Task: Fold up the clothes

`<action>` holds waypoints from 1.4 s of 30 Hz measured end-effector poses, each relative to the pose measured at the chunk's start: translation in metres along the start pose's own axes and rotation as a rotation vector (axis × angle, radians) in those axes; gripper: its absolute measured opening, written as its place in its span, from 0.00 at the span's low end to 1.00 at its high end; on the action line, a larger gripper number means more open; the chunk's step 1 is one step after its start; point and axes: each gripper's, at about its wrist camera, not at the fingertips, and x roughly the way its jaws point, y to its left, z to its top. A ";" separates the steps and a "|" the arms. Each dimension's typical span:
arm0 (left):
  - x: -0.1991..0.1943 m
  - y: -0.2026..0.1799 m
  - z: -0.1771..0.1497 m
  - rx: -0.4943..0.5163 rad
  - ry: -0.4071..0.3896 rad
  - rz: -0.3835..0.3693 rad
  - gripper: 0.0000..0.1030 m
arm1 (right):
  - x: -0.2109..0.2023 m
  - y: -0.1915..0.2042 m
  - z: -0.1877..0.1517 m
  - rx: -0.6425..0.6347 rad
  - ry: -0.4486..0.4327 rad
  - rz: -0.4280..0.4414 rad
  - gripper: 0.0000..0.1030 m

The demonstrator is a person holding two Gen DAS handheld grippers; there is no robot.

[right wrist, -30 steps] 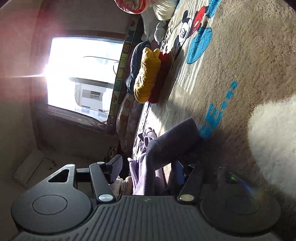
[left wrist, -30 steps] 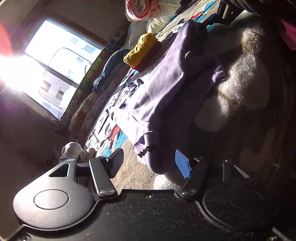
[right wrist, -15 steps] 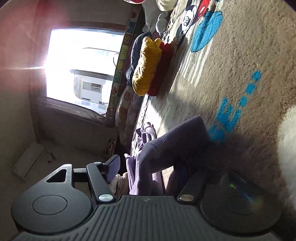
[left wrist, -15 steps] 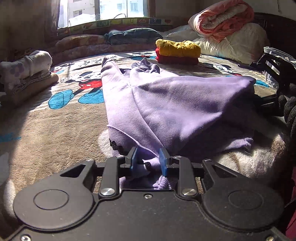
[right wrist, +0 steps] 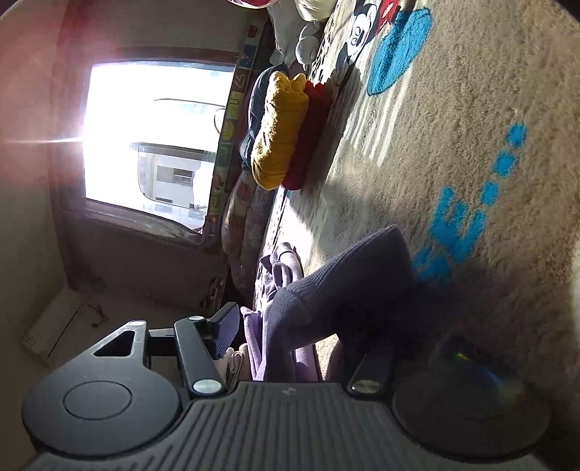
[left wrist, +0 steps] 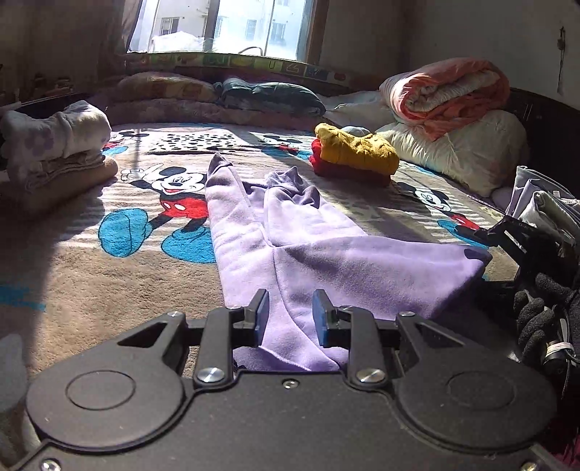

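A purple sweatshirt lies spread on the Mickey Mouse blanket, its neck toward the window. My left gripper sits low at the near hem, fingers narrowed onto a ridge of the purple cloth that runs between them. My right gripper is turned on its side with its fingers wide apart. The sweatshirt's dark ribbed cuff and some folds lie between them. In the left wrist view the right gripper sits at the garment's right corner, held by a gloved hand.
A folded yellow garment on a red one lies beyond the sweatshirt. Rolled quilts and pillows line the far right. A folded stack sits at the left. More bedding runs under the window.
My left gripper swung level, narrowed from wide open onto the hem, and the sweatshirt now lies flatter. The right gripper stayed open and barely moved.
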 end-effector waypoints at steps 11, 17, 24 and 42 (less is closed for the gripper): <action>0.025 -0.004 -0.024 -0.059 0.067 -0.029 0.24 | -0.002 0.016 -0.002 -0.246 0.007 -0.120 0.41; 0.024 -0.002 -0.027 -0.061 0.067 -0.047 0.24 | 0.002 0.019 0.002 -0.225 -0.005 -0.065 0.52; 0.023 0.006 -0.002 -0.046 0.053 -0.026 0.24 | 0.001 0.017 0.007 -0.204 -0.032 -0.003 0.07; 0.252 0.069 0.160 0.239 0.125 0.152 0.24 | -0.010 0.004 0.010 -0.120 -0.030 0.008 0.07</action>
